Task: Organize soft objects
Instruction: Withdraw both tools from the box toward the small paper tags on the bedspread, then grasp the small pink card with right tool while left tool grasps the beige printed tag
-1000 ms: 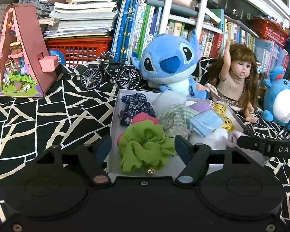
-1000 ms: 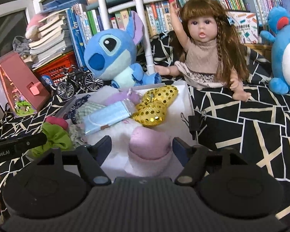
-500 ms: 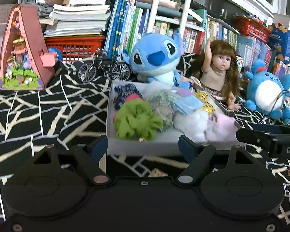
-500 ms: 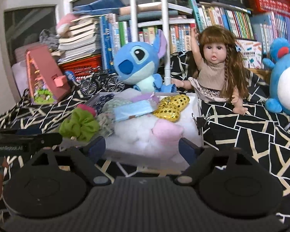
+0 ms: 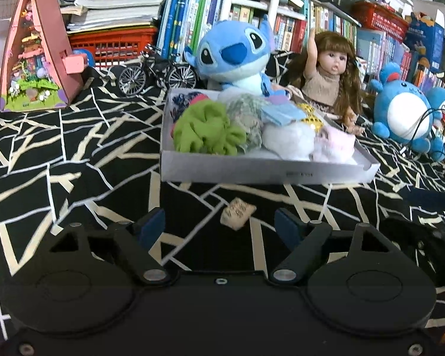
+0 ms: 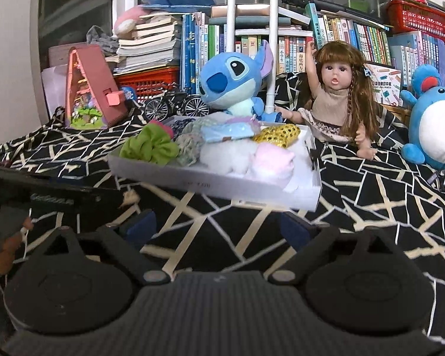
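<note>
A white tray (image 5: 267,173) (image 6: 216,185) sits on the black patterned cloth, filled with soft things: a green scrunchie (image 5: 207,132) (image 6: 148,146), a white fluffy ball (image 5: 284,141) (image 6: 225,152), a pink soft piece (image 5: 335,145) (image 6: 271,158), a light blue mask (image 5: 280,112) and a gold sequin piece (image 6: 277,133). My left gripper (image 5: 219,227) is open over the cloth in front of the tray, nothing between its fingers. My right gripper (image 6: 219,228) is also in front of the tray, its jaws opening and empty.
A small beige tag (image 5: 237,212) lies on the cloth before the tray. Behind the tray stand a blue plush (image 5: 237,50), a doll (image 5: 329,80), a model bicycle (image 5: 157,71) and a pink toy house (image 5: 35,56). Another blue plush (image 5: 406,109) is at right. Bookshelves fill the back.
Both grippers have drawn back from above the tray to the cloth in front of it. The right jaws have widened. The green scrunchie and pink piece stay in the tray.
</note>
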Available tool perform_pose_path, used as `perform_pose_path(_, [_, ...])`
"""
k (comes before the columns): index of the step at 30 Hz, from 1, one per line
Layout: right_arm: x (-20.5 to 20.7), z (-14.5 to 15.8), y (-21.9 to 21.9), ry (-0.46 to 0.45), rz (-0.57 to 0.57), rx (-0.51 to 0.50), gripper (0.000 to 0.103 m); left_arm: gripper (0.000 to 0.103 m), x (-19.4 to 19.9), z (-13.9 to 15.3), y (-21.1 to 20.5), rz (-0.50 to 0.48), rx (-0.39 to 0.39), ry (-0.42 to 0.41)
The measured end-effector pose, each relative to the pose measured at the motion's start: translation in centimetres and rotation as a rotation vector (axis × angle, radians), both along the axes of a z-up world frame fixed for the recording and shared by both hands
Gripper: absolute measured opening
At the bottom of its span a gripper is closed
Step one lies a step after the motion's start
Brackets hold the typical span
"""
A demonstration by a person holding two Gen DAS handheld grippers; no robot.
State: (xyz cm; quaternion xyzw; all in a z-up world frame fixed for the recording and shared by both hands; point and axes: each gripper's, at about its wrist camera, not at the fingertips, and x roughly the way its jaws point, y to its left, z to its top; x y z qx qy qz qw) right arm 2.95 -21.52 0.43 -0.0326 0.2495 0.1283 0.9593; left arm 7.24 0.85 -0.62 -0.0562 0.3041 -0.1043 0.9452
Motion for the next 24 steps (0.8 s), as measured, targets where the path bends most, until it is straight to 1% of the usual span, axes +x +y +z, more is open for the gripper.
perform_pose_path(6, [-1.9, -1.4, 0.1, 0.019, 0.005, 0.011, 0.097, 0.080, 0.3, -0.6, -0.9, -0.008, 0.009, -0.003])
perform_pose_path(9, [-2.5, -2.1, 0.2, 0.025, -0.003, -0.001, 0.097, 0.080, 0.9, -0.6, -1.5, -0.006, 0.020, -0.004])
perform_pose_path(16, [-3.8, -3.0, 1.2, -0.045, -0.052, -0.066, 0.102, 0.079, 1.6, -0.9, -2.2, -0.008, 0.021, -0.002])
perform_pose_path(24, [-3.9, -3.7, 1.3, -0.026, -0.063, -0.020, 0.102, 0.079, 2.0, -1.1, -2.6, -0.007, 0.023, 0.002])
